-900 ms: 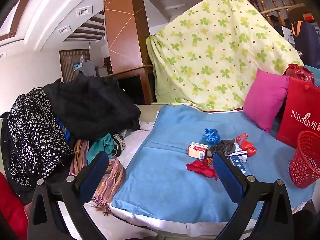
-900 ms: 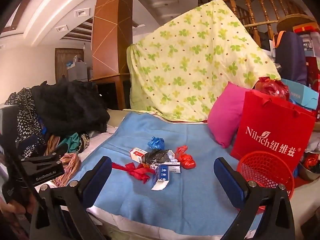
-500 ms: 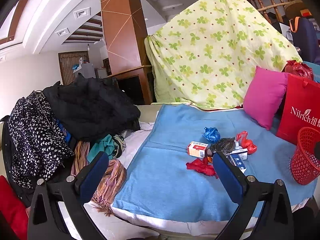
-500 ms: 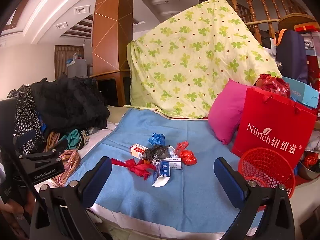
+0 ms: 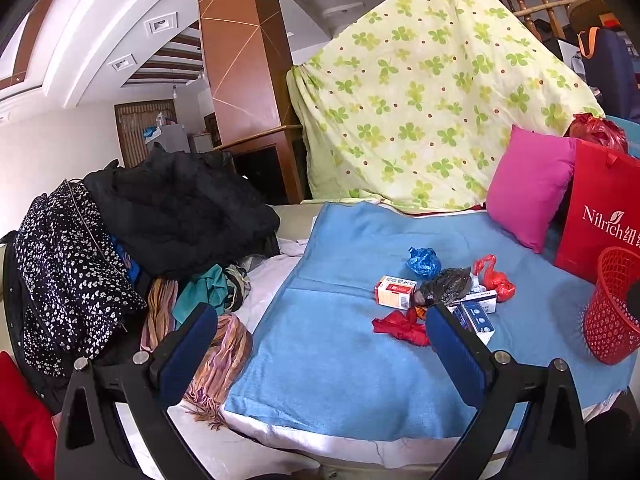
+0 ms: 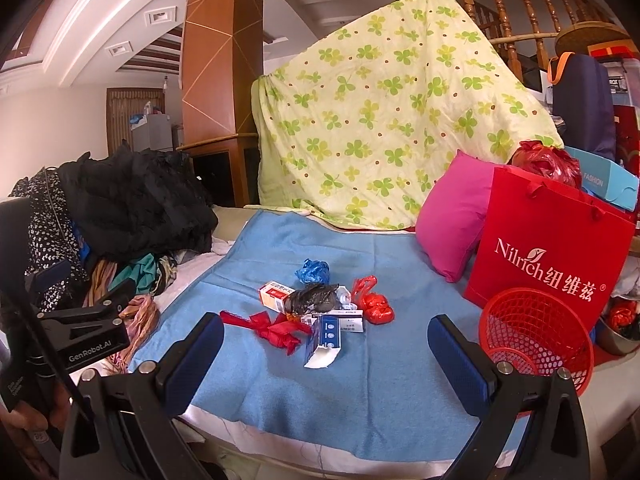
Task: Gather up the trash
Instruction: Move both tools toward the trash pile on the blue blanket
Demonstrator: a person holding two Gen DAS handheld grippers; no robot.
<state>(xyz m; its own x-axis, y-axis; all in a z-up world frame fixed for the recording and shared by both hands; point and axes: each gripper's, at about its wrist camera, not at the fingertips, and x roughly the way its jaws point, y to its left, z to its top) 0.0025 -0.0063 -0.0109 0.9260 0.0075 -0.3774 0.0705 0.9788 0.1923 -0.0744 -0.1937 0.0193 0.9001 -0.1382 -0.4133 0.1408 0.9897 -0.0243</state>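
A small heap of trash lies in the middle of a blue blanket (image 6: 360,392): a red ribbon bow (image 6: 276,330), a red-and-white carton (image 6: 276,295), a black crumpled bag (image 6: 314,299), a blue crumpled bag (image 6: 313,271), a red plastic bag (image 6: 374,300) and an open blue-and-white box (image 6: 328,338). The same heap shows in the left wrist view, with the carton (image 5: 395,291) and ribbon (image 5: 400,325). A red mesh basket (image 6: 538,334) stands at the blanket's right. My right gripper (image 6: 326,354) is open, short of the heap. My left gripper (image 5: 320,346) is open over the blanket's left part.
A pile of dark clothes and scarves (image 5: 132,232) fills the left side. A pink cushion (image 6: 452,226), a red paper bag (image 6: 552,256) and a green-flowered quilt (image 6: 384,120) stand behind. The left gripper's body (image 6: 76,332) appears at the right view's left edge.
Both grippers have edged slightly closer to the bed, so the heap sits a little nearer in view. Their jaws stay wide open.
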